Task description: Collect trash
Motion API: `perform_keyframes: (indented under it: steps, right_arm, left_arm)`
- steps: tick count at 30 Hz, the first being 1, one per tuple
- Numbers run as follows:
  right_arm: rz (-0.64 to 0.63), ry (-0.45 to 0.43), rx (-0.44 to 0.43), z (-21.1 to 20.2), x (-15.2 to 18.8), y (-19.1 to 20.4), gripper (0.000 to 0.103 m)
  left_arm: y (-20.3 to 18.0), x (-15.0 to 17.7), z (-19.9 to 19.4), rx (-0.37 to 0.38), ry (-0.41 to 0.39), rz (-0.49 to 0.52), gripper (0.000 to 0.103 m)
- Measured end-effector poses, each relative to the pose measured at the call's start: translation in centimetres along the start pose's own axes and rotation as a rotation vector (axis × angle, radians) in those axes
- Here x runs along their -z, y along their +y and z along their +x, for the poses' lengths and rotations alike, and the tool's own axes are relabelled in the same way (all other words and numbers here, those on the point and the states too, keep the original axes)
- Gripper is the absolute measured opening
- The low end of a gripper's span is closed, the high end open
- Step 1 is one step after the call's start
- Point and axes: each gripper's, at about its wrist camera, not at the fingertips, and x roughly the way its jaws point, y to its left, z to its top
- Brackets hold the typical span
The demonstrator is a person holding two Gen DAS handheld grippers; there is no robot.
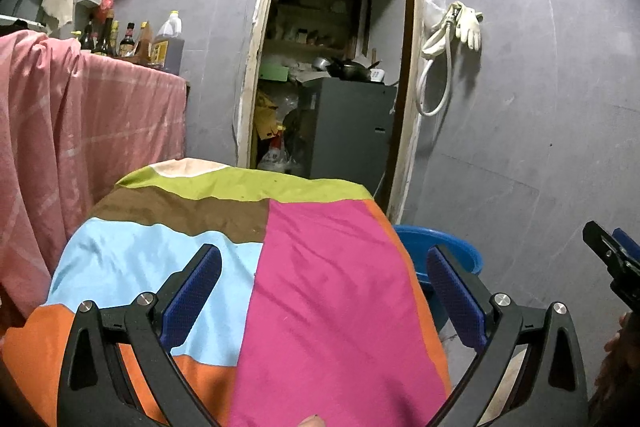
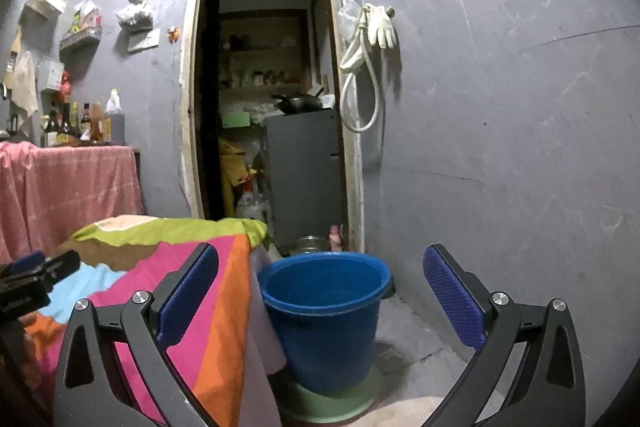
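A blue bucket (image 2: 324, 315) stands on the floor to the right of a table covered with a multicoloured cloth (image 1: 256, 291); its rim also shows in the left wrist view (image 1: 444, 247). The bucket looks empty inside. My left gripper (image 1: 324, 263) is open and empty above the cloth. My right gripper (image 2: 320, 267) is open and empty, in front of and above the bucket. No trash shows on the cloth. The right gripper's tip shows at the edge of the left wrist view (image 1: 612, 255), and the left gripper shows in the right wrist view (image 2: 36, 275).
A counter draped in pink cloth (image 1: 80, 131) with several bottles (image 1: 120, 39) stands at the left. An open doorway (image 2: 272, 107) ahead leads to a cluttered storeroom with a grey cabinet (image 2: 304, 175). Gloves and a hose (image 2: 372, 39) hang on the grey wall. The bucket rests on a green lid (image 2: 340, 403).
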Motion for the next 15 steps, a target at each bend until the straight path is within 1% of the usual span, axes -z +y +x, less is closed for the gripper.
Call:
perform_keyframes:
  steps: [5,15]
  right_arm:
    - [-0.005,0.004,0.012,0.30,0.41,-0.08,0.103]
    - [-0.003,0.016,0.002,0.62,0.62,0.08,0.103]
  left_arm:
    - [-0.14,0.56,-0.22,-0.005,-0.011,0.021,0.100]
    - [-0.02,0.63,-0.36,-0.013,-0.007,0.010,0.100]
